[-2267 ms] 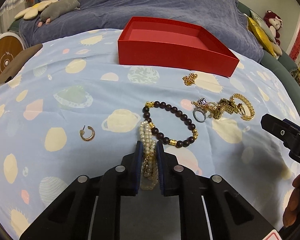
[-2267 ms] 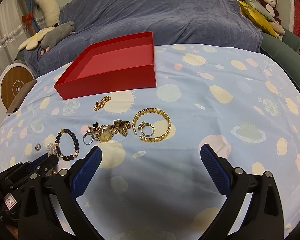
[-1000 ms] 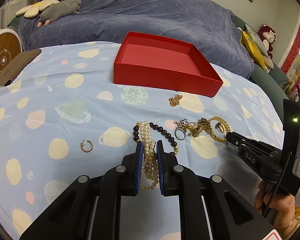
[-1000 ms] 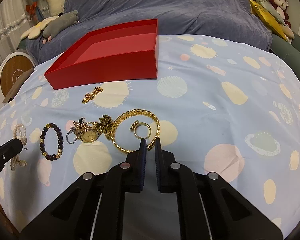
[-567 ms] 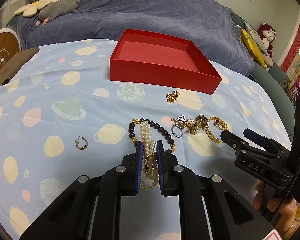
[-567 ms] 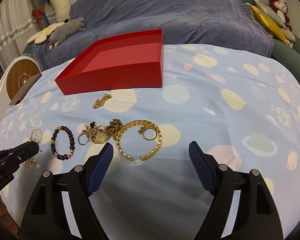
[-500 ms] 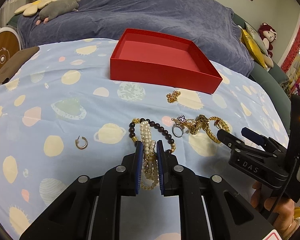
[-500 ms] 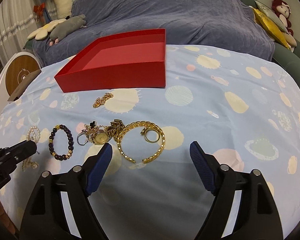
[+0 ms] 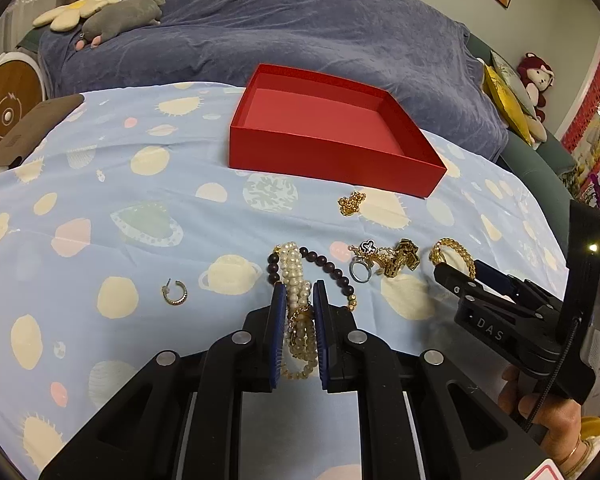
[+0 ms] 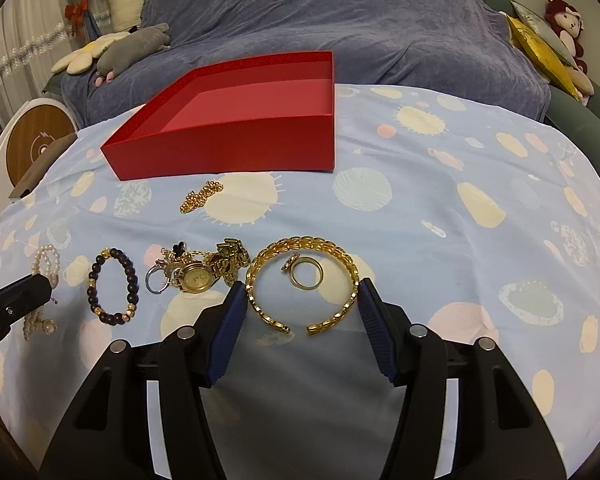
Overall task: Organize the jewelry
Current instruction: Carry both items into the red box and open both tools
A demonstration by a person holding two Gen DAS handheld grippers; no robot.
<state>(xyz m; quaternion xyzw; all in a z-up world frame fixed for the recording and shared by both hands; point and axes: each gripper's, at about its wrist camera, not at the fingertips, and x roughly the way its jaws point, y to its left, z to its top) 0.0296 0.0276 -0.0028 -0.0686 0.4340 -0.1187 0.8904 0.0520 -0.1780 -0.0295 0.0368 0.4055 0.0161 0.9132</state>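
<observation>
At twelve o'clock sits the red box (image 10: 236, 120); left gripper (image 9: 297, 300) clamps the pearl bracelet (image 9: 294, 276), right gripper (image 10: 302, 300) spread around the gold bangle (image 10: 300, 280), watch (image 10: 196, 276) at ten.

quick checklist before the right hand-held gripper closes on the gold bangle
1. Right hand-held gripper open: ok.
2. Fingers straddle the gold bangle: ok.
3. Gold ring inside the bangle could get dragged along: not ok.
4. Gold watch next to the left finger, contact: cannot tell.
5. Left hand-held gripper shut on the pearl bracelet: ok.
6. Red box has room: ok.
</observation>
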